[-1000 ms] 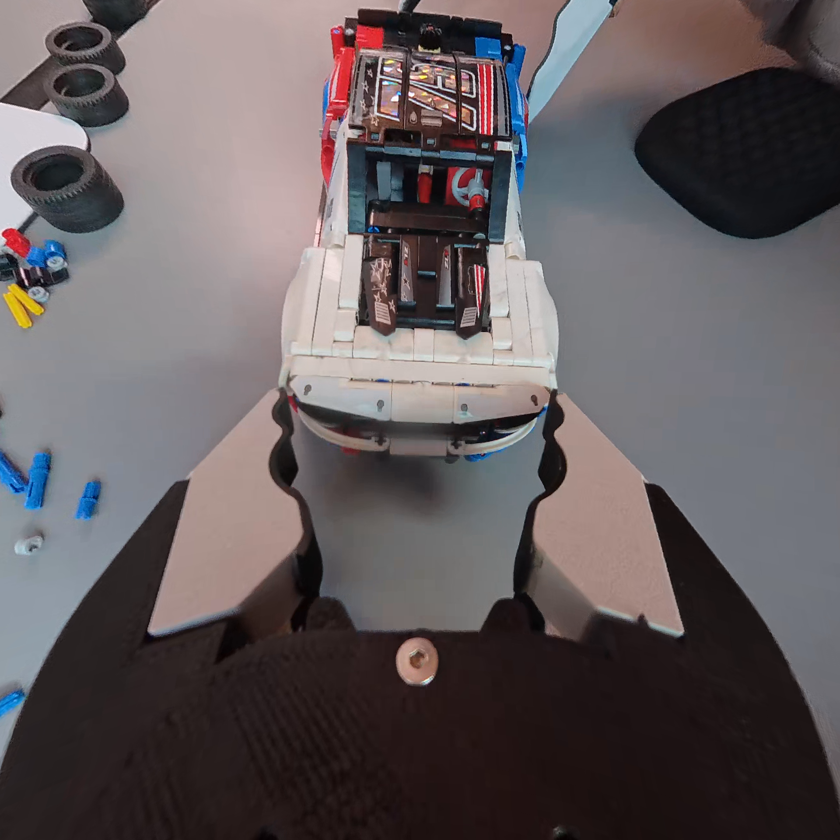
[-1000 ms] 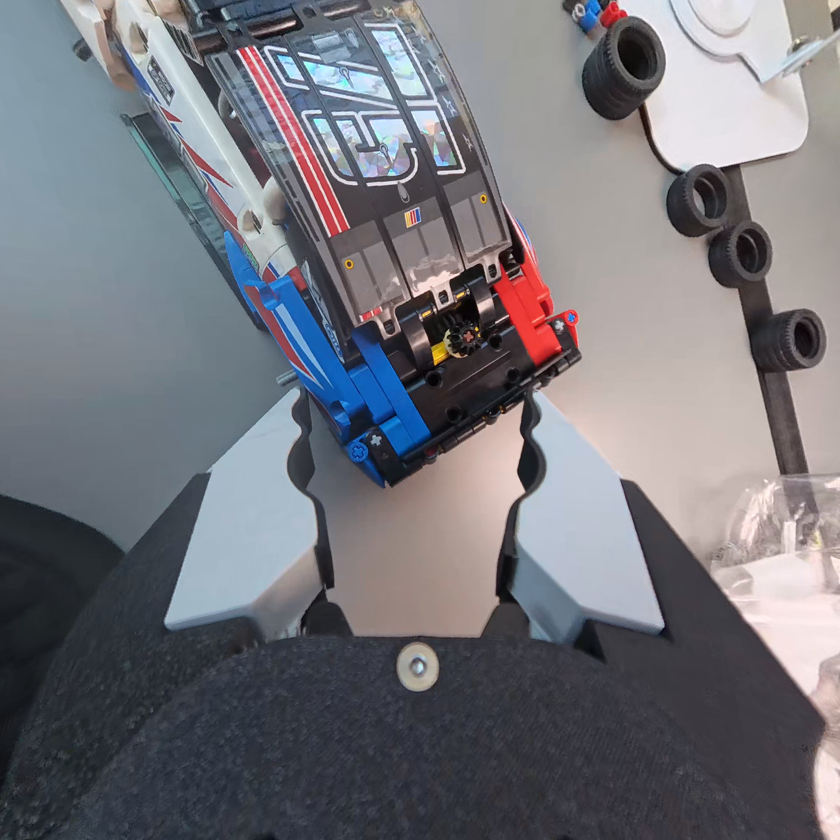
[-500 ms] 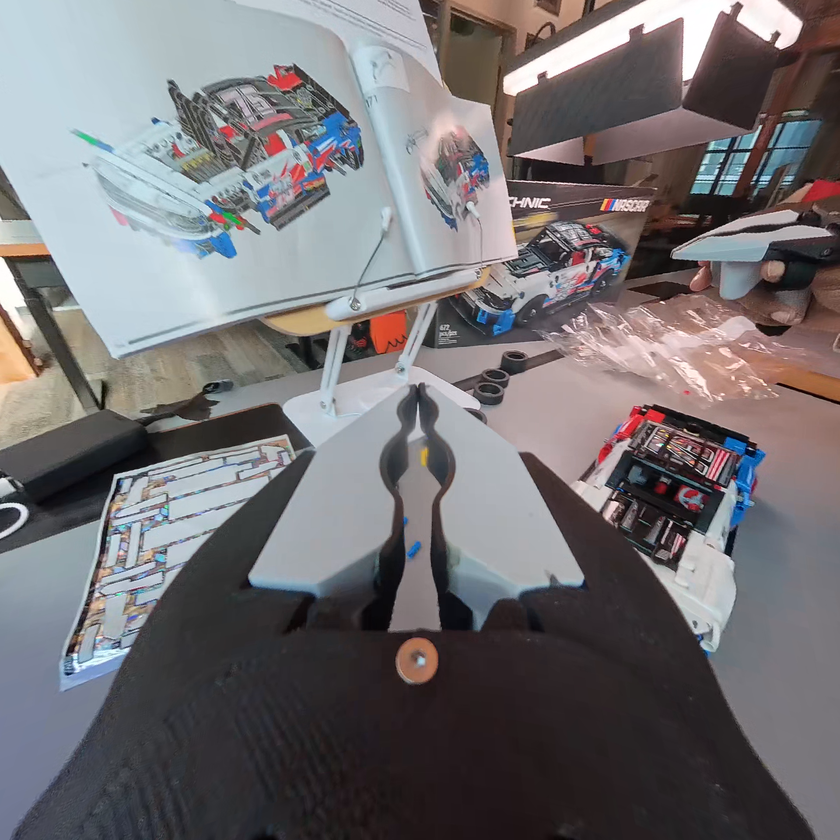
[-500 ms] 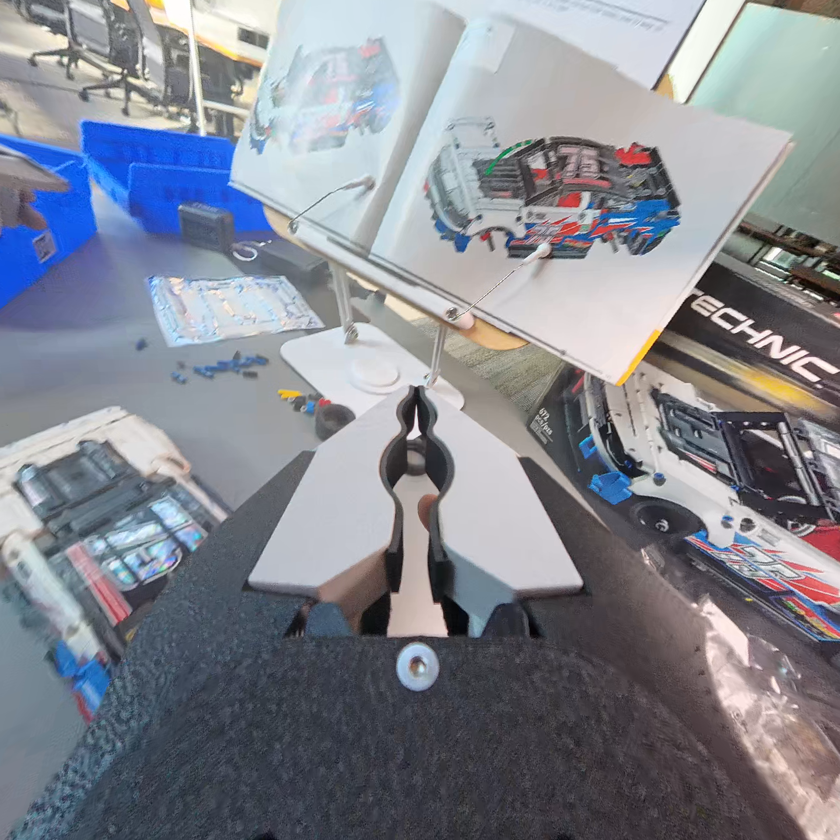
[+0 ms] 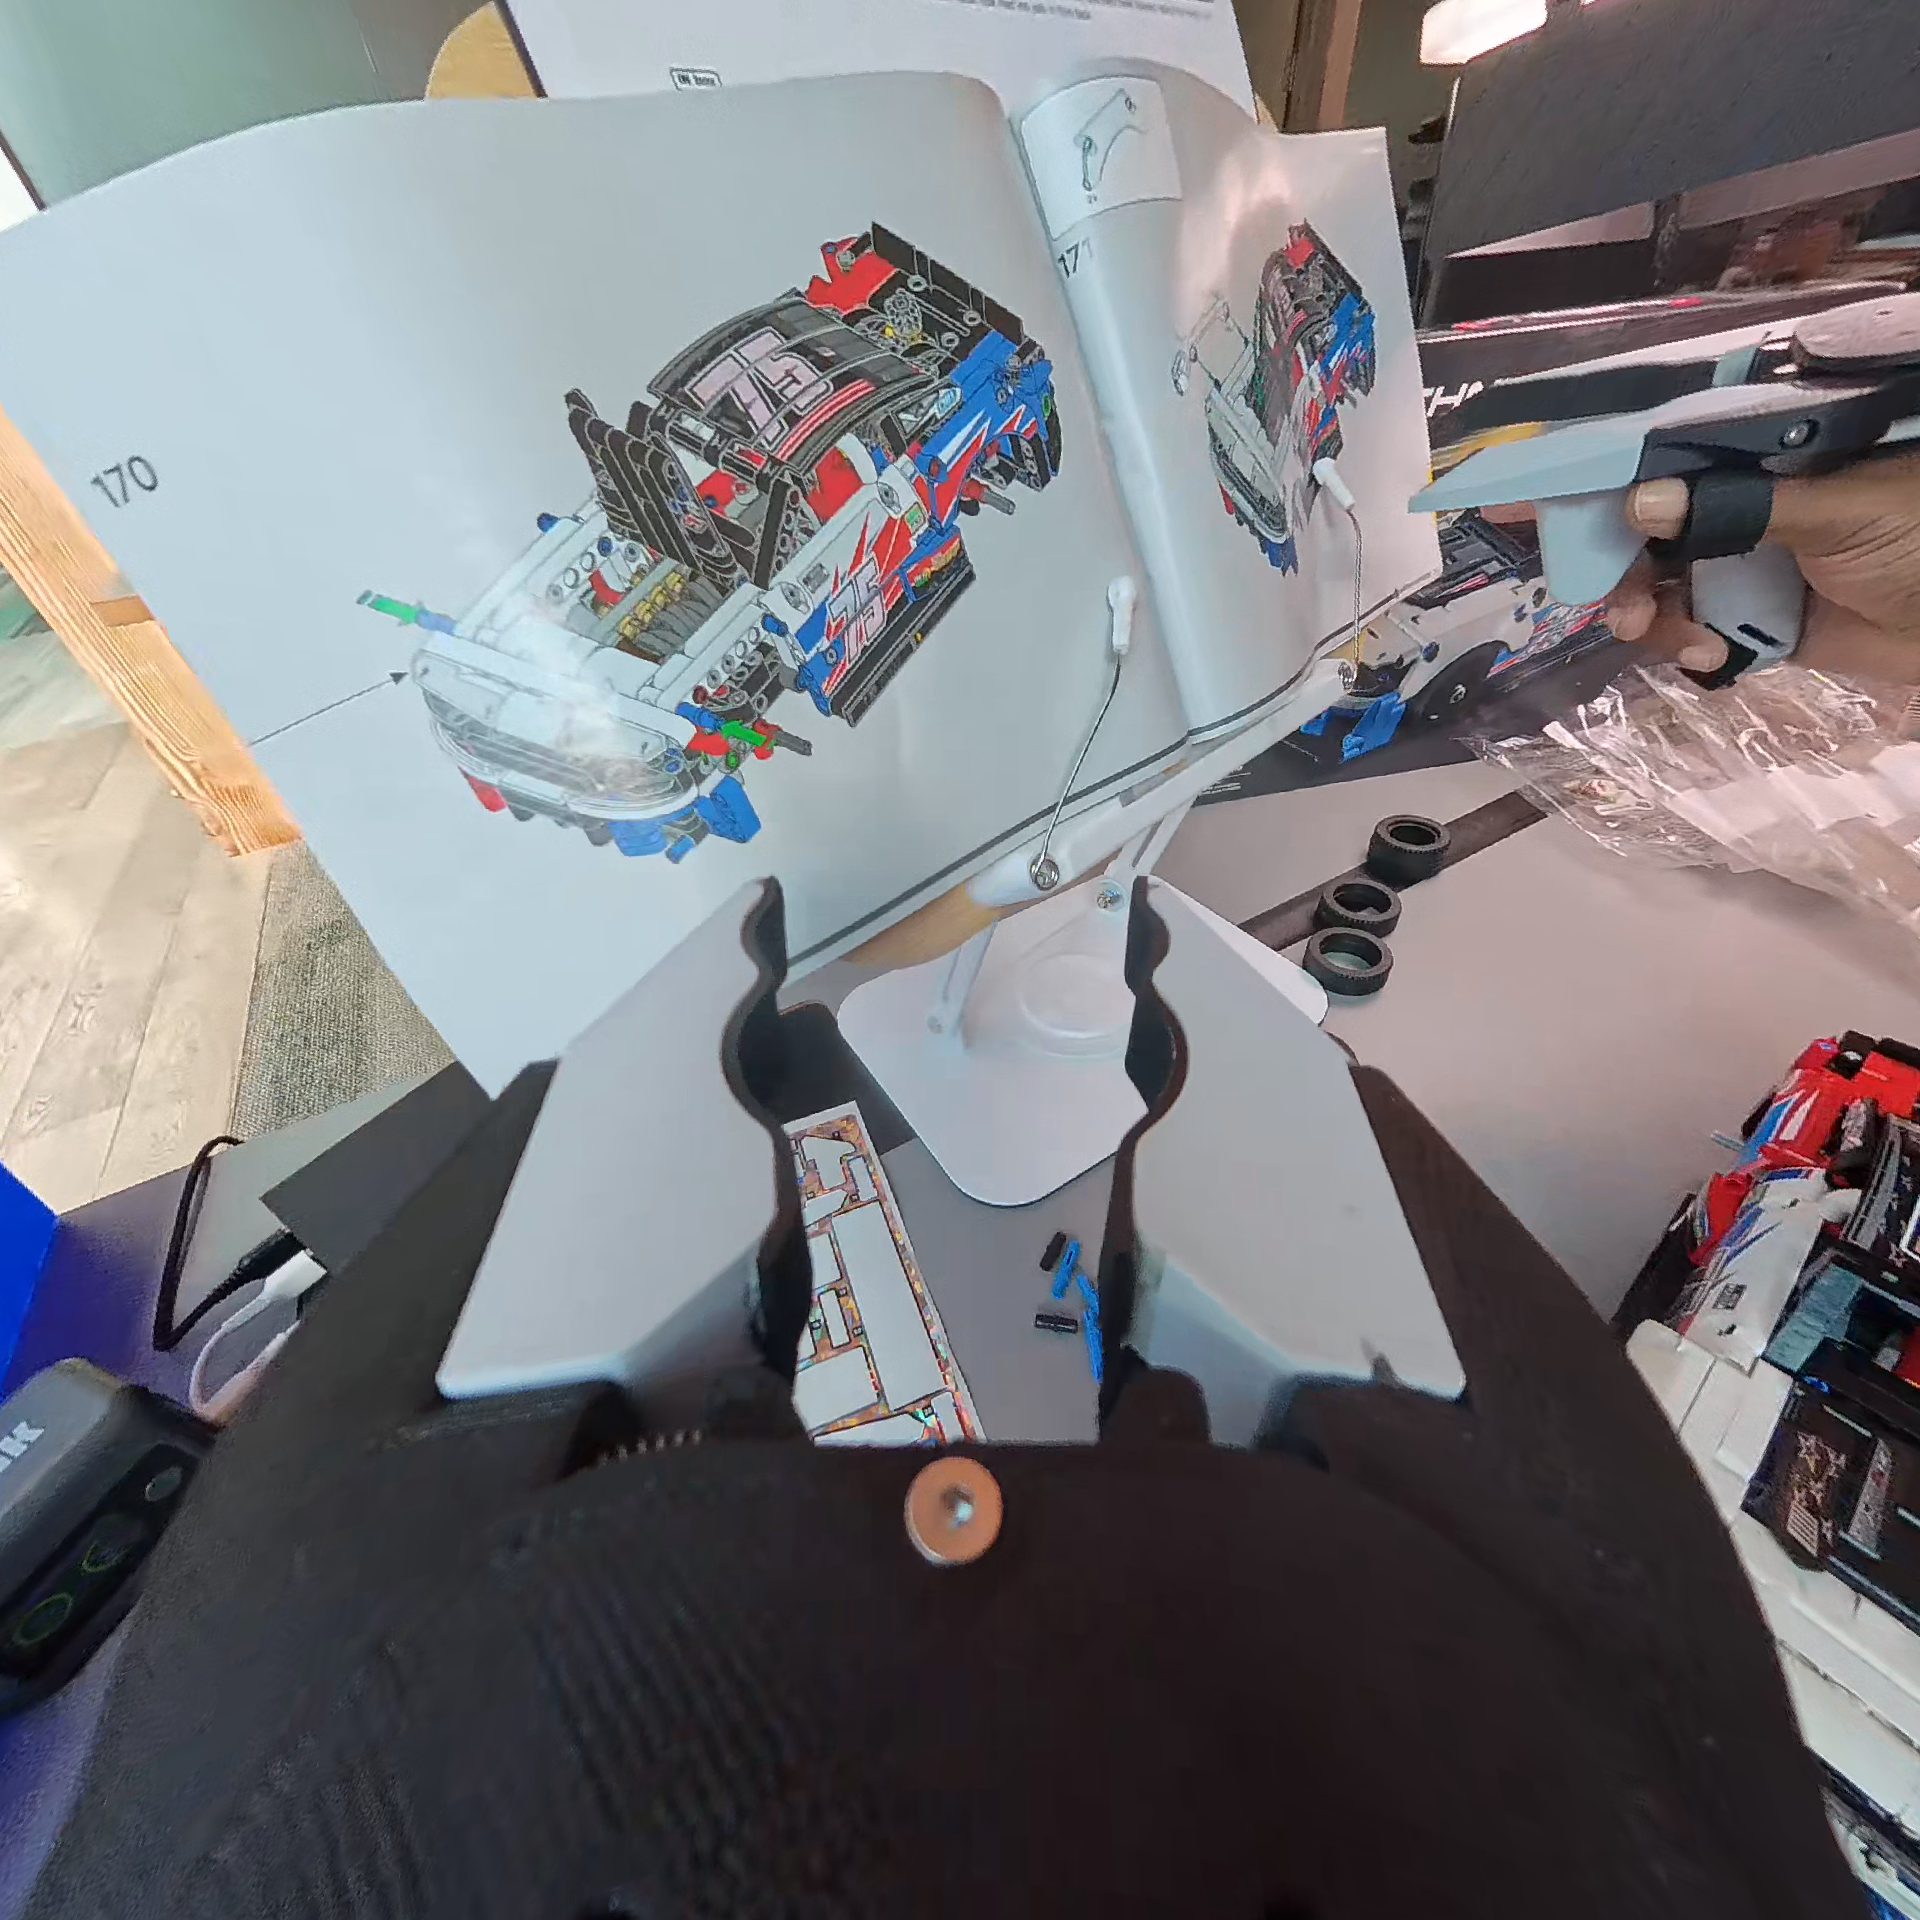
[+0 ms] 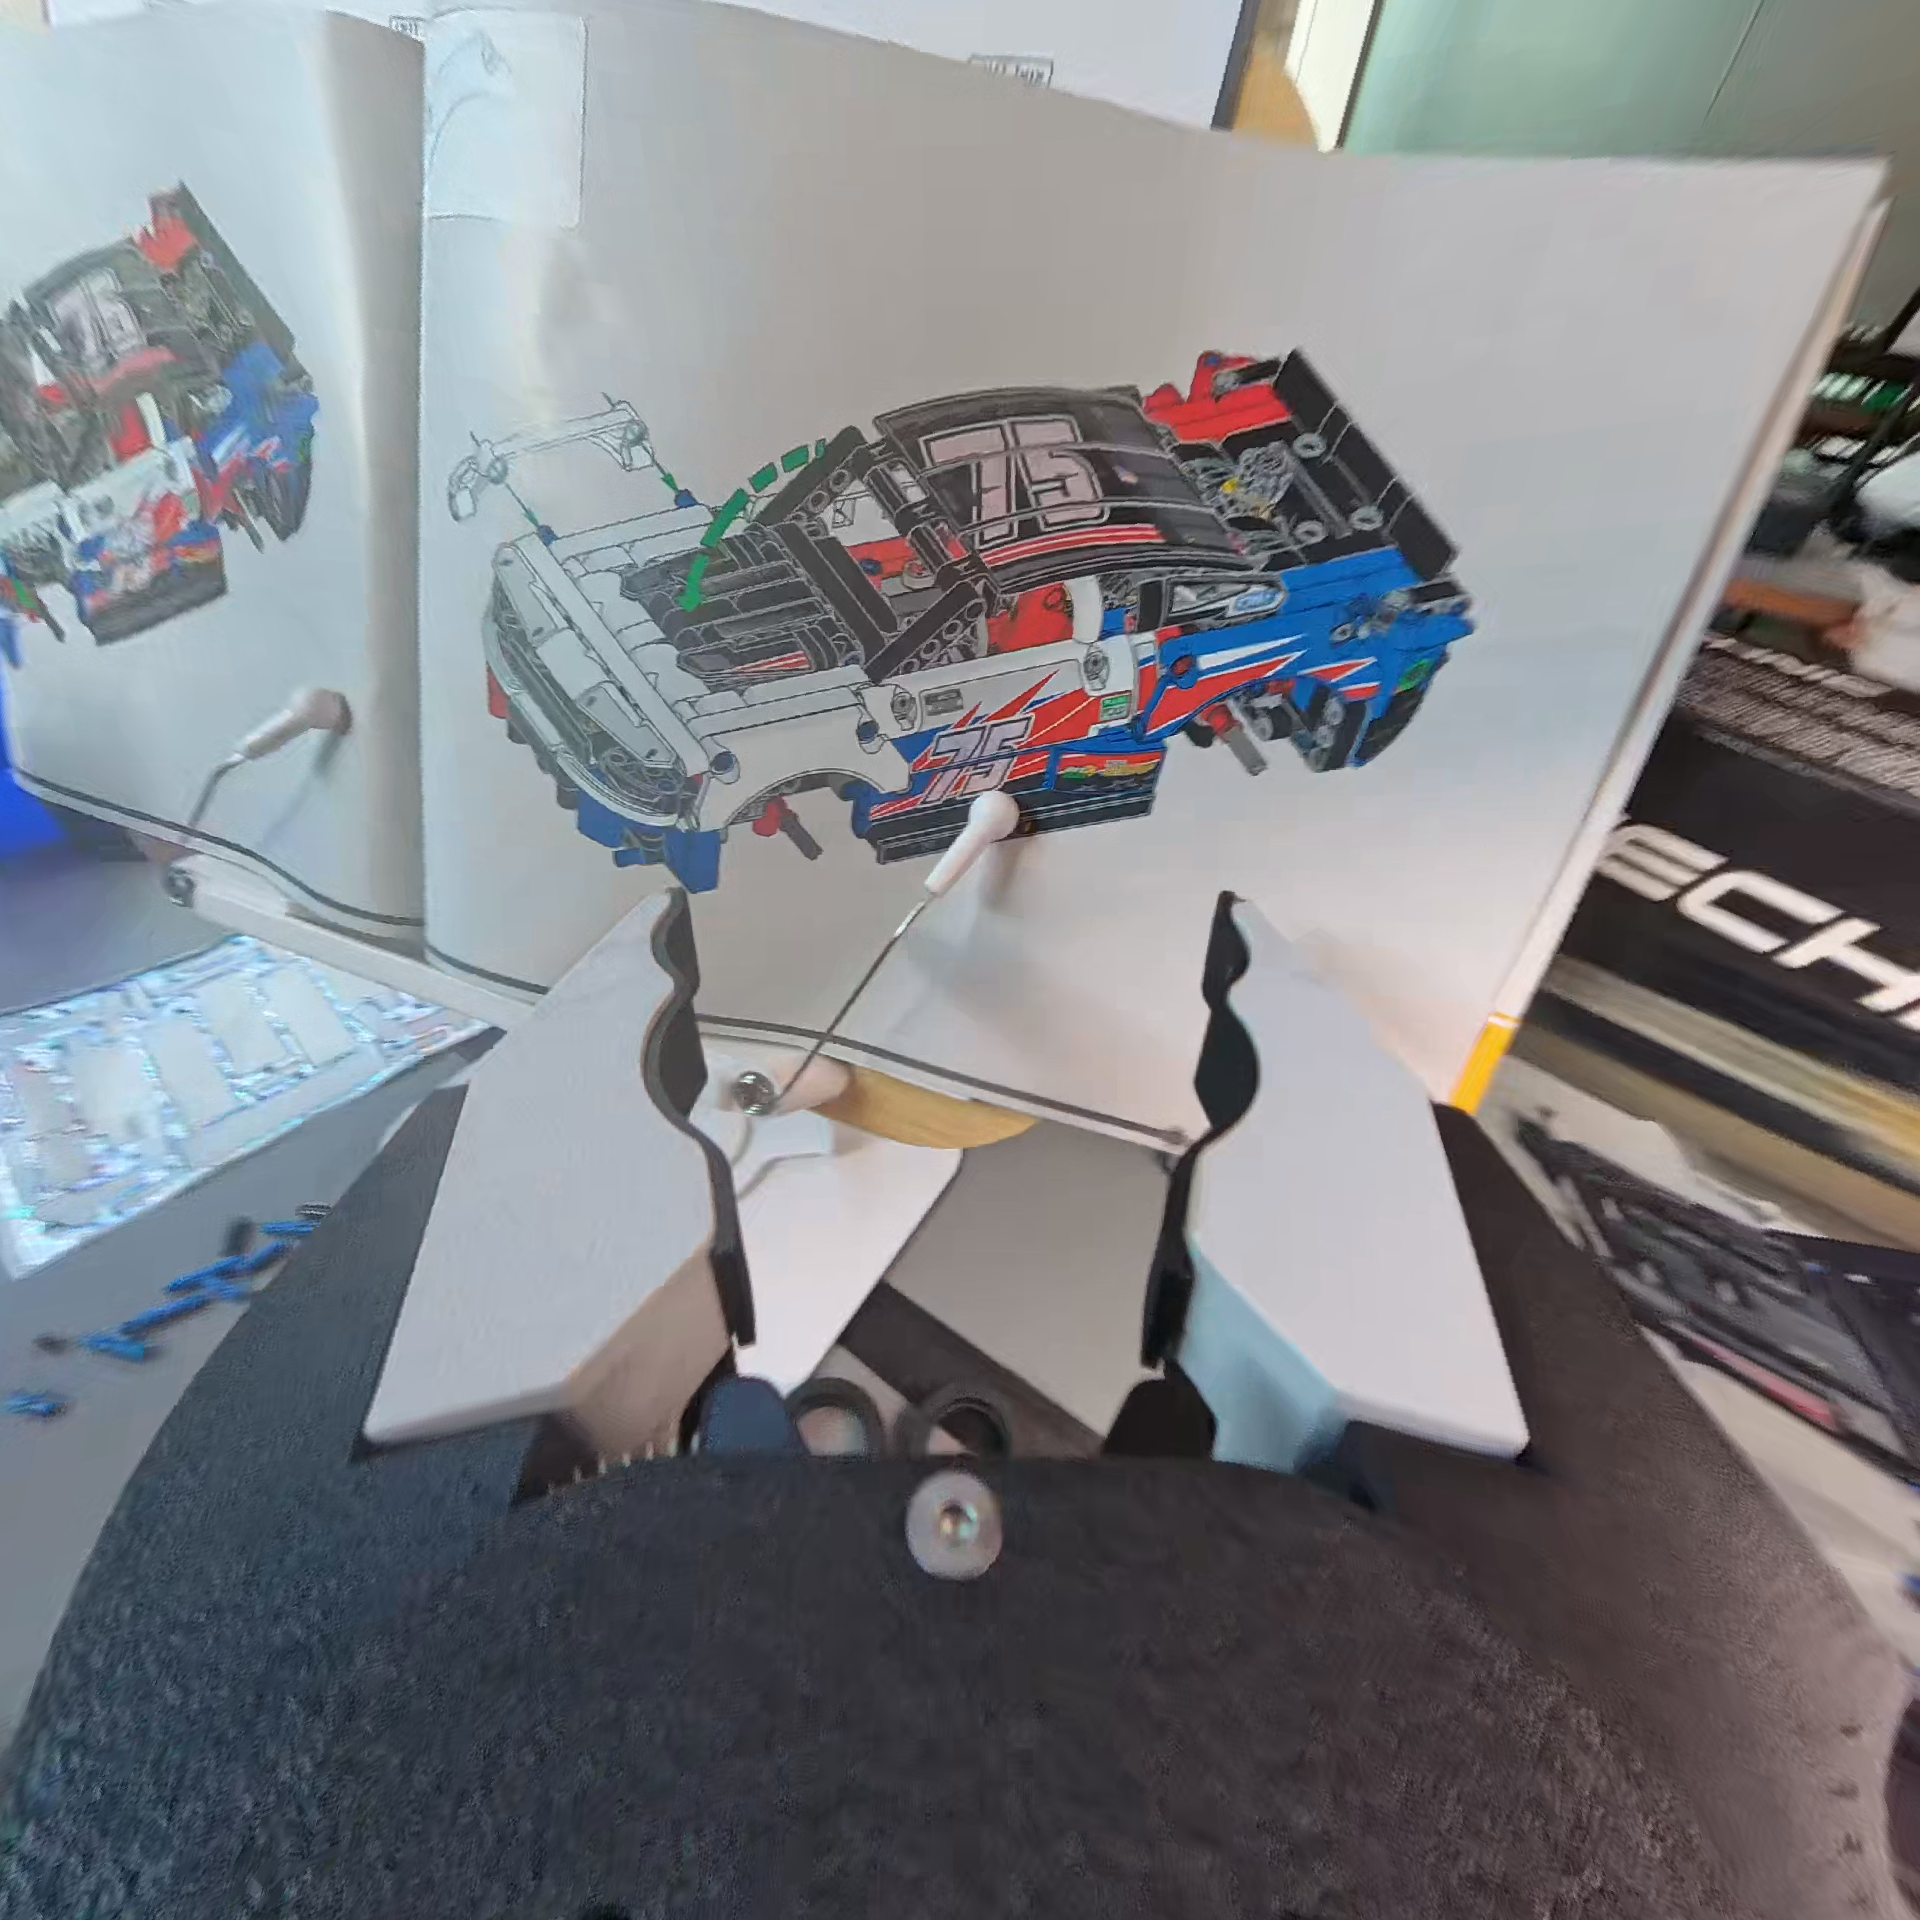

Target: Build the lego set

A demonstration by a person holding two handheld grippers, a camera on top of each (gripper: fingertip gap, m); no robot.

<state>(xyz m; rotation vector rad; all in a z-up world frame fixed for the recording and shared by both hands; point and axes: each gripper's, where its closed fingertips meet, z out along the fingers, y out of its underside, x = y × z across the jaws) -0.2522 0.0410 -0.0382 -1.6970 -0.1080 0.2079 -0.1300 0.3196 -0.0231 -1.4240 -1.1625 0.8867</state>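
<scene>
The big instruction book (image 5: pixel 582 499) stands open on a white stand (image 5: pixel 997 1081) so its pages face both claws, likely for checking the next step. The toy car (image 5: pixel 1808 1351) sits on the table (image 5: pixel 1558 997) at the right. The left claw (image 5: pixel 951 1049) and right claw (image 6: pixel 951 1049) are wide open, holding nothing. Three tires (image 5: pixel 1361 920) wait nearby.

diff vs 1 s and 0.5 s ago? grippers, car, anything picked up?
A second ago both grippers sat open at the car's two ends; half a second ago both were raised and shut. Now the left gripper and right gripper are open again, empty, aimed closer at the instruction booklet on its stand. Nothing was picked up. The lego car stays on the table; loose tyres unmoved.
</scene>
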